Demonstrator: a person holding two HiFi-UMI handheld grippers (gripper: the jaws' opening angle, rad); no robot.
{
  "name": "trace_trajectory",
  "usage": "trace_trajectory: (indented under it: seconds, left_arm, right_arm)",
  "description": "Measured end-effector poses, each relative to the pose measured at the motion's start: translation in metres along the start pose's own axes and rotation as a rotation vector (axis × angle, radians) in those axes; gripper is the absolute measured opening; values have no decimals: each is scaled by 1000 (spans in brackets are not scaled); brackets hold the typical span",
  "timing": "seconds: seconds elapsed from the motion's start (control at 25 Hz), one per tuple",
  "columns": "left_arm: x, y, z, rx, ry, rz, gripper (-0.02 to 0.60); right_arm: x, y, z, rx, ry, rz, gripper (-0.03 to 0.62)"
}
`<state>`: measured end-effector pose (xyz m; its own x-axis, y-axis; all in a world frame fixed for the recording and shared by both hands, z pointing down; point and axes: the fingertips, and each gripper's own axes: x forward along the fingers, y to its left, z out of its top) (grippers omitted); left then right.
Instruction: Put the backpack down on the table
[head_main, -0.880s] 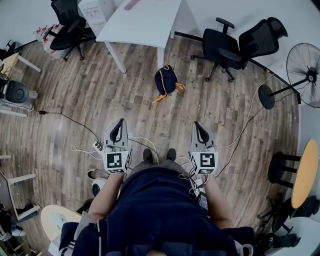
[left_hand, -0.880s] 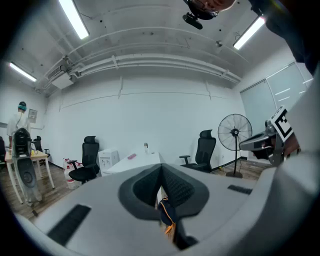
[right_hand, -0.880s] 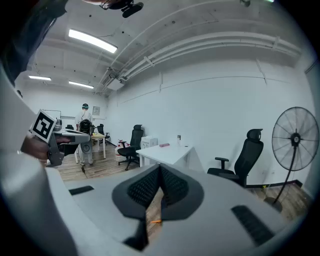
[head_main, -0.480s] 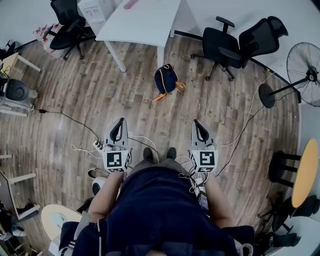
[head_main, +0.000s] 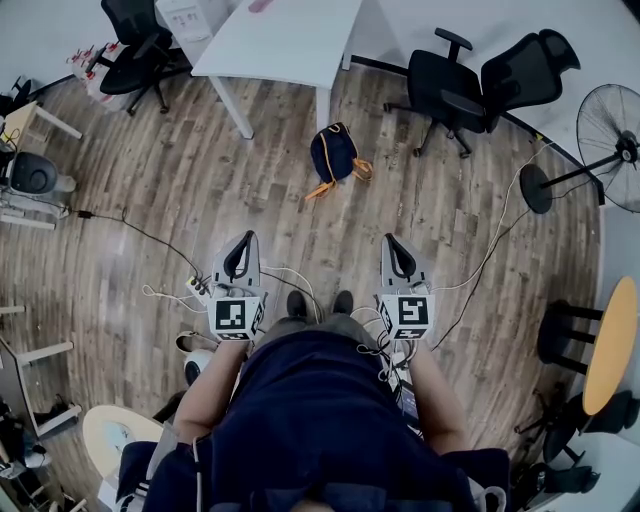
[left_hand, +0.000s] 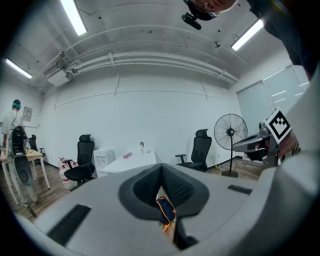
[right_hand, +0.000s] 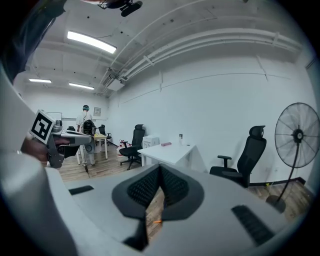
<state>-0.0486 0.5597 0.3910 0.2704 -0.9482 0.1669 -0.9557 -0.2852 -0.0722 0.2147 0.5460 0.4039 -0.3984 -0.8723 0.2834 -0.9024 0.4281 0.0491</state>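
Hardly anything has moved since the earlier frame, the backpack (head_main: 333, 155) still lying on the wooden floor (head_main: 200, 200) just off the near corner of the white table (head_main: 290, 40), well ahead of the left gripper (head_main: 245, 238) and right gripper (head_main: 391, 241), both with jaws closed and empty.

Navy top (head_main: 320, 420), black shoes (head_main: 297, 304) — grey left claw (head_main: 246, 237), right claw (head_main: 387, 240), marker cubes (head_main: 232, 317).
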Motion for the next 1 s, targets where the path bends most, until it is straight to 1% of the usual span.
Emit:
trace_trajectory:
  seconds: [0.12,0.16,0.24,0.36,0.44,0.56,0.64,0.72,1.0]
  left_arm:
    - [2,-2,-1,6,4,-5,3]
    - [2,-2,-1,6,4,-6,3]
    - [3,-1,-1,6,6,-6,3]
    - [5,0,-2,5,13,-8,3]
    - [5,0,-2,6,15,-8,3]
    - [8,-1,-1,6,13,-12,3]
    - [9,-2,-1,4,14,-16,3]
    - [9,-2,-2,3,15,-19,3]
    - [11,10,-2,-4,13,-27,3]
  right_arm:
    - [1,1,-4,2,5,6,2]
    - [2,0,-5,6,8,10,12]
    - [6,0,-8,26,19,20,84]
    - [10,1,-10,38,32,35,134]
    - [12,2,-9,28,25,46,218]
    - [15,3,-3,19,-7,68,313]
    - [17,6,0,27,-29,94,403]
    - [20,8,3,32,-43,116,448]
    - [38,15,7,18,-34,137,460]
